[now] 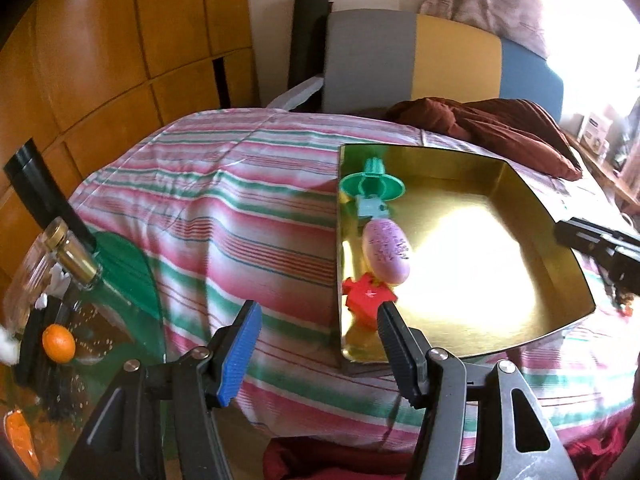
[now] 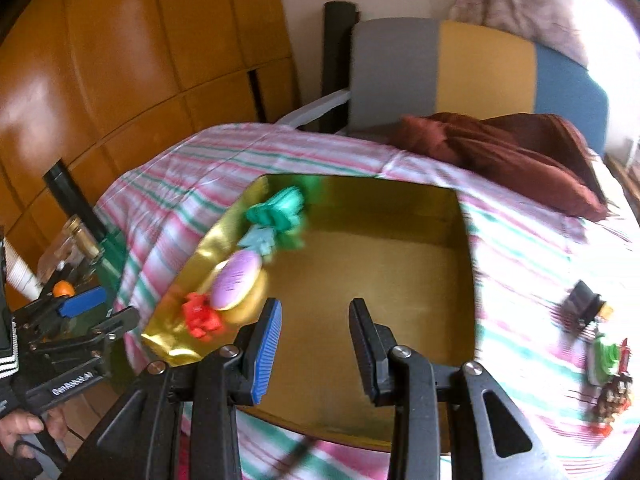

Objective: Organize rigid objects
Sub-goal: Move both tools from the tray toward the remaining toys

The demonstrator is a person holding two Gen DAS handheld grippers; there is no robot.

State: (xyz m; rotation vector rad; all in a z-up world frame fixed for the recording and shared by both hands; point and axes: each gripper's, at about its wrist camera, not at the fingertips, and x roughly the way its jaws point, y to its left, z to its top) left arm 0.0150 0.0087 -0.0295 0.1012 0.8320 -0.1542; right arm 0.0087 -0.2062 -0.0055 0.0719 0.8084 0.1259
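Observation:
A shiny gold tray (image 1: pixel 568 264) (image 2: pixel 466 264) lies on the striped bedspread. Along its left wall sit a green funnel-shaped toy (image 1: pixel 370 186) (image 2: pixel 280 208), a pale blue puzzle piece (image 1: pixel 372 210) (image 2: pixel 260 242), a pink oval (image 1: pixel 386 250) (image 2: pixel 236 280) and a red puzzle piece (image 1: pixel 366 296) (image 2: pixel 200 316). My left gripper (image 1: pixel 318 320) (image 2: pixel 98 312) is open and empty, just short of the tray's near left corner. My right gripper (image 2: pixel 316 312) hovers over the tray's near part, jaws narrowly apart with nothing between them. Its body shows as a black shape (image 1: pixel 600 244) in the left wrist view.
On the bedspread right of the tray lie a black binder clip (image 2: pixel 582 306), a green item (image 2: pixel 604 356) and small brown-red items (image 2: pixel 614 396). A brown cushion (image 1: pixel 500 128) lies beyond. A glass side table at left holds a bottle (image 1: pixel 76 260) and an orange (image 1: pixel 59 342). A hand (image 2: pixel 24 432) holds the left gripper.

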